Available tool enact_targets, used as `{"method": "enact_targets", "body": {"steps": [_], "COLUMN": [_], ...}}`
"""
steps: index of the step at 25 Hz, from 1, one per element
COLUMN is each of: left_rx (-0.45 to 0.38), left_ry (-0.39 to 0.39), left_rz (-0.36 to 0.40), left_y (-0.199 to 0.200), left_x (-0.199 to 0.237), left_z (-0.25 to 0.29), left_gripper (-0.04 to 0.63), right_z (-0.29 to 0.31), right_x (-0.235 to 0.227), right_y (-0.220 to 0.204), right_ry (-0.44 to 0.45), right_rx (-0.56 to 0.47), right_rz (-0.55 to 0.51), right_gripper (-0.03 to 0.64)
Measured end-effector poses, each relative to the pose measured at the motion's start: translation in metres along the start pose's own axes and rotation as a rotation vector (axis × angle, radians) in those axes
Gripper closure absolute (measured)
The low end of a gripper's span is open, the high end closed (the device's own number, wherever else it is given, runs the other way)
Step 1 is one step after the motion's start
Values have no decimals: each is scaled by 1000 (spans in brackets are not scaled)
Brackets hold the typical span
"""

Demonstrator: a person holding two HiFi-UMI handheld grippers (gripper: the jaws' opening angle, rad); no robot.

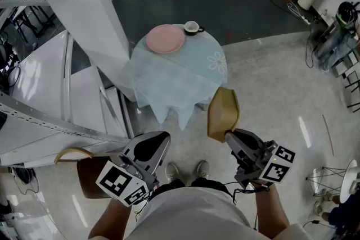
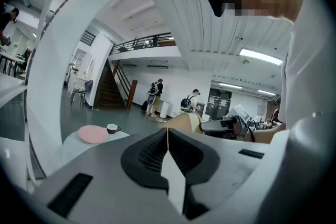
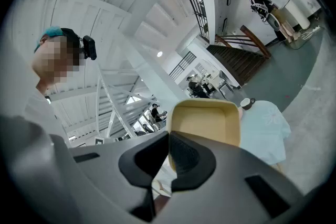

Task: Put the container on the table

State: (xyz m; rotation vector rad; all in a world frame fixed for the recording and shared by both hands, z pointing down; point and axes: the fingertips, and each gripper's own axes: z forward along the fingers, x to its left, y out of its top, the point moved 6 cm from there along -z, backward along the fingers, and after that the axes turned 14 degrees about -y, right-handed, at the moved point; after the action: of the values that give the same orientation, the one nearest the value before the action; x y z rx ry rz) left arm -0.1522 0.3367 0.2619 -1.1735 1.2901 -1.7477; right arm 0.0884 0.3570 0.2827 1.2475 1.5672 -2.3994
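Observation:
The container [image 1: 223, 112] is a tan, shallow paper tray, tilted on edge in the air over the floor, just short of the table's near edge. My right gripper [image 1: 228, 134] is shut on its lower rim. In the right gripper view the container [image 3: 207, 123] rises straight out of the shut jaws, its hollow side facing the camera. The round table [image 1: 169, 78] wears a pale blue cloth. My left gripper [image 1: 153, 146] hangs lower left of the container, shut on nothing. In the left gripper view the jaws [image 2: 168, 140] meet in a thin line, and the container [image 2: 184, 122] shows beyond them.
A pink plate [image 1: 165, 39] and a dark cup with saucer [image 1: 192, 27] sit at the table's far side. A white stair structure [image 1: 73, 64] stands to the left. A brown stool [image 1: 90, 174] is by my left leg. My shoes [image 1: 185, 170] show below.

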Motion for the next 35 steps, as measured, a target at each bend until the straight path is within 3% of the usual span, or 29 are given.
{"method": "enact_targets", "body": {"steps": [35], "left_rx": [24], "left_ry": [48], "left_rz": [47], "left_y": [7], "left_x": [-46], "left_z": [82], "left_gripper": [569], "right_z": [-54], "right_x": [-67], "right_y": [40], "right_ry": [59], "right_rx": [-8], "right_rz": [7], "right_gripper": [589]}}
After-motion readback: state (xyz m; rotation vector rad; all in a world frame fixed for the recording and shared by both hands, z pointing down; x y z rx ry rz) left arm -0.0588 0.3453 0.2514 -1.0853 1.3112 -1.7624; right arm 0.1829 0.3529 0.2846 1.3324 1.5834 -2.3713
